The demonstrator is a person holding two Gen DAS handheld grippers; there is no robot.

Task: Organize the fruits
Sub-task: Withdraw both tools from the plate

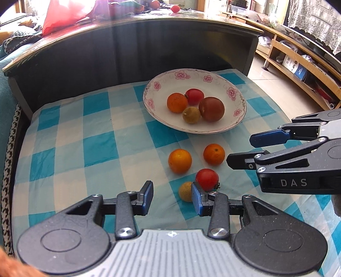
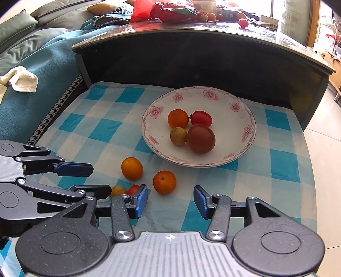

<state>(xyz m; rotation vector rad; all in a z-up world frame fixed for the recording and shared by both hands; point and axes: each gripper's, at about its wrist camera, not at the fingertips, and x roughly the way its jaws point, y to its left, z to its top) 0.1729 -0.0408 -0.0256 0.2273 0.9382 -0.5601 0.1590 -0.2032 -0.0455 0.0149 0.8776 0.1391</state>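
Nearby, both tongs (image 1: 172,197) (image 2: 170,201) agape; round glossy fruits on floral ceramic plate (image 1: 215,129).

A home living room: a teal sofa (image 2: 32,64) at nine o'clock, a lace-draped television stand (image 1: 298,53) at two o'clock.

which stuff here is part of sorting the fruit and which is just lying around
Part of the job:
plate holding four fruits
two oranges on the cloth
red tomato
small yellow-brown fruit
left tool, open
right tool, open

Just lying about:
checked cloth
red bag
white rag
teal sofa
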